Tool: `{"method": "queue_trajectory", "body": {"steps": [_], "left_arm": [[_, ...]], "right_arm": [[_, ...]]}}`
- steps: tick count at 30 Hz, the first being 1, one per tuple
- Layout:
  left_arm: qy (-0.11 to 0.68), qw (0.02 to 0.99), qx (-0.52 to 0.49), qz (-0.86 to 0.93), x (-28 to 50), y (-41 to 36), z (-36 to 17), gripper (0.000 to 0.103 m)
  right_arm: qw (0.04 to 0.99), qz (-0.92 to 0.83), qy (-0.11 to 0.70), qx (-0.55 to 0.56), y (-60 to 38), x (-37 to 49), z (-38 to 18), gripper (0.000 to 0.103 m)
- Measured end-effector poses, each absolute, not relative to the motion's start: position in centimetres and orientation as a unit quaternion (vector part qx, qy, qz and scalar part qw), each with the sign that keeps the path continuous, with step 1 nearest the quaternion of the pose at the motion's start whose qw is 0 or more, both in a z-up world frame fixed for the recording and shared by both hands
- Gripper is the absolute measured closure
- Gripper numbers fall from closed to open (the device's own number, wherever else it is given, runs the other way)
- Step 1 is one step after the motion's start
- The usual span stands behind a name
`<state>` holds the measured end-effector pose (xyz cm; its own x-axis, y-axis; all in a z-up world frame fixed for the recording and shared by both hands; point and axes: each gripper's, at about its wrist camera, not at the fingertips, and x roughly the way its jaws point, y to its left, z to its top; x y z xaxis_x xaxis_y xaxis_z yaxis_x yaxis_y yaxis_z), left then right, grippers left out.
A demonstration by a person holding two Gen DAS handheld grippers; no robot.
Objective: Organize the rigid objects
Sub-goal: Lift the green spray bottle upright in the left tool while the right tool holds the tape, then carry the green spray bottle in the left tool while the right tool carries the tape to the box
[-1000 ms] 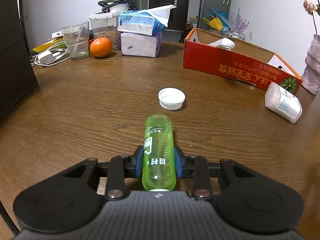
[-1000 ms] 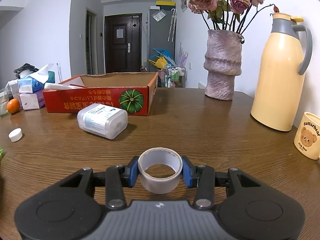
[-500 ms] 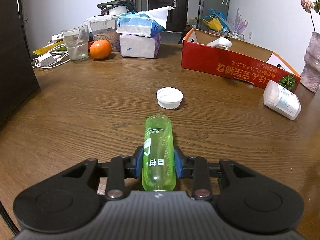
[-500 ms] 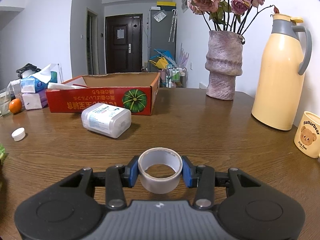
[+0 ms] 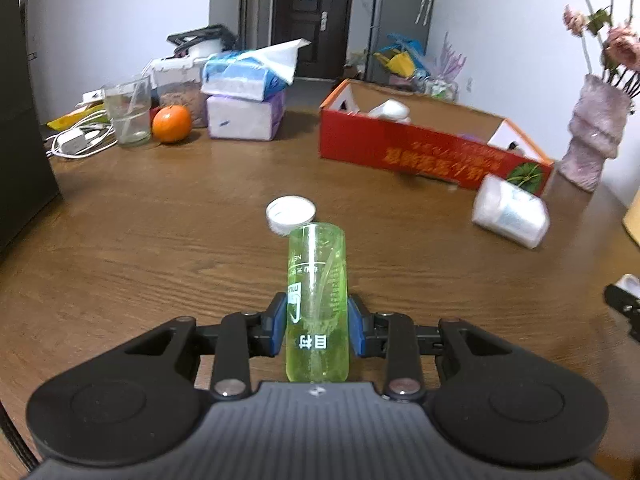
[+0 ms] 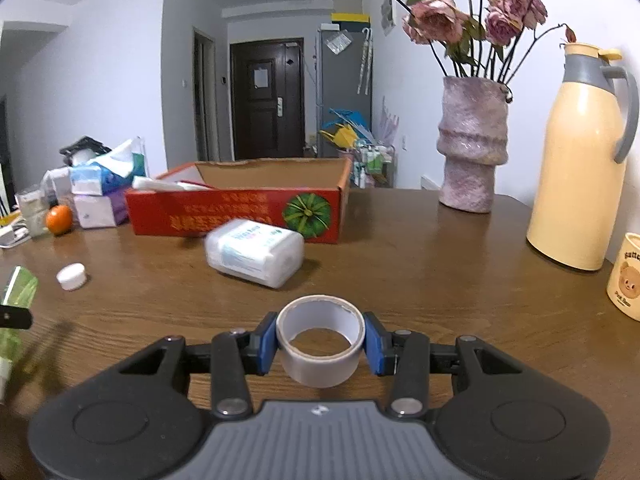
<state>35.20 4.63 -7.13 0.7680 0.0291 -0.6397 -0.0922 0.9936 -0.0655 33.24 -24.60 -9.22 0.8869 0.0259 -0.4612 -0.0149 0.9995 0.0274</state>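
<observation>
My left gripper (image 5: 317, 326) is shut on a clear green bottle (image 5: 317, 292) that points forward, lifted off the wooden table (image 5: 160, 240). A white cap (image 5: 291, 214) lies just beyond the bottle's far end. My right gripper (image 6: 320, 340) is shut on a grey tape roll (image 6: 320, 340), held above the table. In the right wrist view the green bottle (image 6: 18, 286) shows at the left edge. A white plastic container (image 6: 256, 258) lies on its side in front of the open red cardboard box (image 6: 240, 214). The same container (image 5: 510, 216) and box (image 5: 432, 152) appear at the right of the left wrist view.
Tissue packs (image 5: 244, 104), an orange (image 5: 172, 123), a glass (image 5: 128, 114) and cables (image 5: 76, 140) crowd the far left. On the right stand a pink vase of roses (image 6: 472, 148), a cream thermos jug (image 6: 584, 160) and a bear mug (image 6: 626, 276).
The left gripper has risen and moved forward with the green bottle, so its tip now overlaps the white cap. The right gripper has stayed nearly still with the tape roll.
</observation>
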Motion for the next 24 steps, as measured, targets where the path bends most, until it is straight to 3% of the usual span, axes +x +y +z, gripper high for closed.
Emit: {"method": "queue_trajectory", "body": {"steps": [24], "left_arm": [[0.28,0.958,-0.059,-0.028,36.8,-1.0,-1.9,0.071]], "right_arm": [[0.981,0.055,0.183,0.036,-21.8,34.2,-4.5,0.06]]}}
